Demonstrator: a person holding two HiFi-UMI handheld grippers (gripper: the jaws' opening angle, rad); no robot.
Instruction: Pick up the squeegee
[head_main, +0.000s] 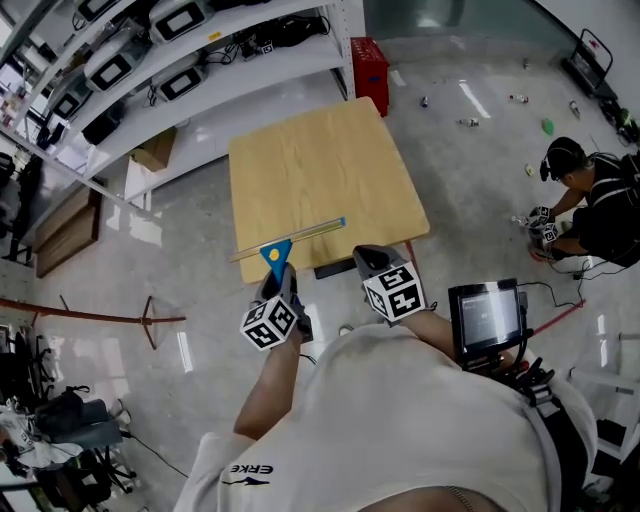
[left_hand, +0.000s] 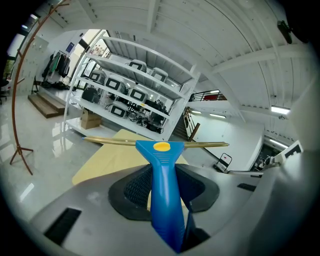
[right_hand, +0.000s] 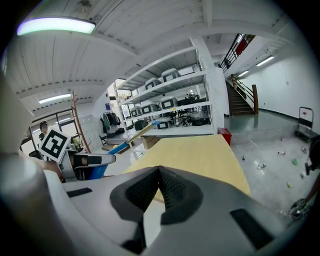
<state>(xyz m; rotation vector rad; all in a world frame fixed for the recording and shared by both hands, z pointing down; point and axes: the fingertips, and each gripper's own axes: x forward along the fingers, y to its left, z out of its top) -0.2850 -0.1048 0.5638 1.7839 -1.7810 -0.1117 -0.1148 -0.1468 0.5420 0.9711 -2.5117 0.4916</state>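
Note:
The squeegee has a blue handle with a yellow dot and a long brass blade. My left gripper is shut on the handle, holding it off the near left corner of the wooden table. In the left gripper view the handle runs up between the black pads, and the blade lies crosswise above the table. My right gripper hovers at the table's near edge, shut and empty. Its view shows the squeegee off to the left.
White shelving with boxed devices lines the far left. A red crate and a cardboard box sit on the floor. A person crouches at right among small parts. A screen hangs by my right side.

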